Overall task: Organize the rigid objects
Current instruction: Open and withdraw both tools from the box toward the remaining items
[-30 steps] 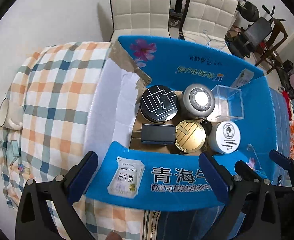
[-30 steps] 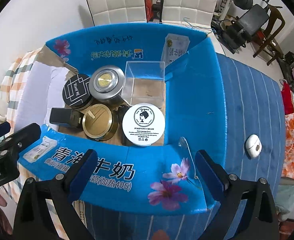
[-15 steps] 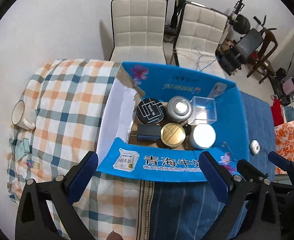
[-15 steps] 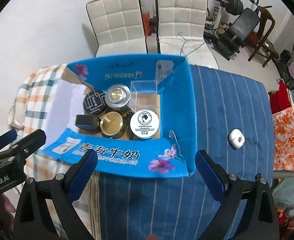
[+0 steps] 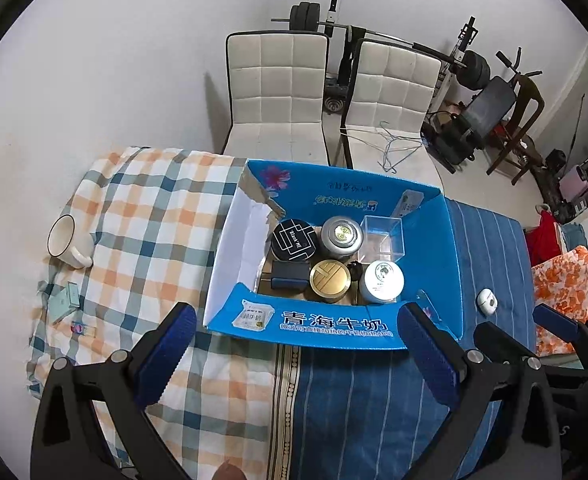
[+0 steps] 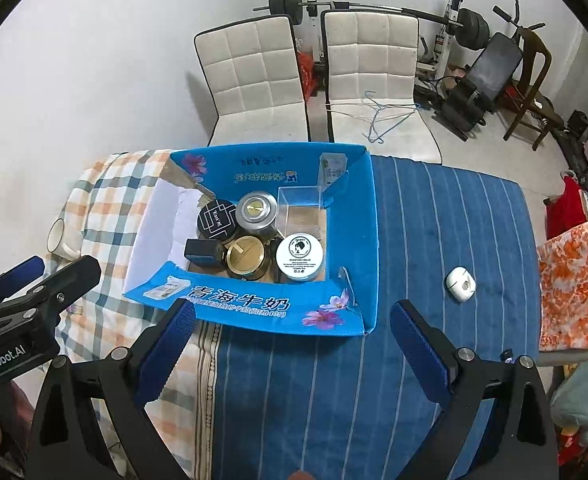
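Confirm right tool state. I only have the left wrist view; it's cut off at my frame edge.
Observer: The right tool is open, nothing between its fingers, short of the blue box.
Operator: White jar label? Unreadable here.
Observer: The white jar lid reads PURIFYING CREAM.
Operator: Left tool from outside?
Observer: The left tool sits left of the box over the plaid cloth, its body marked GenRobot.AI.
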`<state>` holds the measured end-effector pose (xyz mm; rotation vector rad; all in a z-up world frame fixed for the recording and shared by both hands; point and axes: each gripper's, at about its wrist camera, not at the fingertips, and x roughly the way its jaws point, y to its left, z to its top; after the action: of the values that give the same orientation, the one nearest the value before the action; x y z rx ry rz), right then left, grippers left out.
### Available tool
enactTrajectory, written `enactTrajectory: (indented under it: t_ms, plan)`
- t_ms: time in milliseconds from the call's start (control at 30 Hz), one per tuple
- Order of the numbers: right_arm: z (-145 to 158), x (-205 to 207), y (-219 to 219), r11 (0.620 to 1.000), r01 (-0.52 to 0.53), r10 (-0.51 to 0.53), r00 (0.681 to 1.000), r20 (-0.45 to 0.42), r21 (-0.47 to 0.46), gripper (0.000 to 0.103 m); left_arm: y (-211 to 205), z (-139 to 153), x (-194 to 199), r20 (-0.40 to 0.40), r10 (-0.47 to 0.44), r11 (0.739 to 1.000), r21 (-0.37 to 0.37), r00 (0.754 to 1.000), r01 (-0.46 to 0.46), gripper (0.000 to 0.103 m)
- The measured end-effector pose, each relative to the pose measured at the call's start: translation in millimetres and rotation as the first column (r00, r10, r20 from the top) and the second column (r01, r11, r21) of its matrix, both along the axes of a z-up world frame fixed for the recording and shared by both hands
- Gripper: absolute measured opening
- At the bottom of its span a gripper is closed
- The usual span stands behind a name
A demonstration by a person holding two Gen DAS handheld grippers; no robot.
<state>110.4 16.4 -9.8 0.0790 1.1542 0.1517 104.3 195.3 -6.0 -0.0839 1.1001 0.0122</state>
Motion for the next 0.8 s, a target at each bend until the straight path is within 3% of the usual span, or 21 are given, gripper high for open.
enactTrajectory:
  t_ms: [200,367,567,667,800]
  plan:
    - [-5,-7,-31,0.999,0.029,-0.029,1.000,-0.011,0.017,0.100,-23,-2,-4,-0.010,-0.020,1.000,-0.004,1.000,0.020,0.103]
    - [-32,-15,-93,0.993,0.119,-0.120,0.991,-0.058,-0.023,0.100,-82,-13,1,-0.033,-0.113,0.993,-0.027,0.993,0.112,0.103]
    - [-86,-28,-198,0.955,0.279,-0.292,0.943,-0.157,-0.099,0.100,-174,-41,10,-0.090,-0.261,0.965,-0.036,0.961,0.259,0.103]
    - [-118,-34,-258,0.923,0.353,-0.379,0.904,-0.198,-0.154,0.100,-223,-62,17,-0.133,-0.323,0.946,-0.045,0.937,0.320,0.103]
    - [-163,-33,-326,0.900,0.396,-0.431,0.870,-0.238,-0.180,0.100,-278,-90,27,-0.195,-0.377,0.926,-0.056,0.906,0.373,0.103]
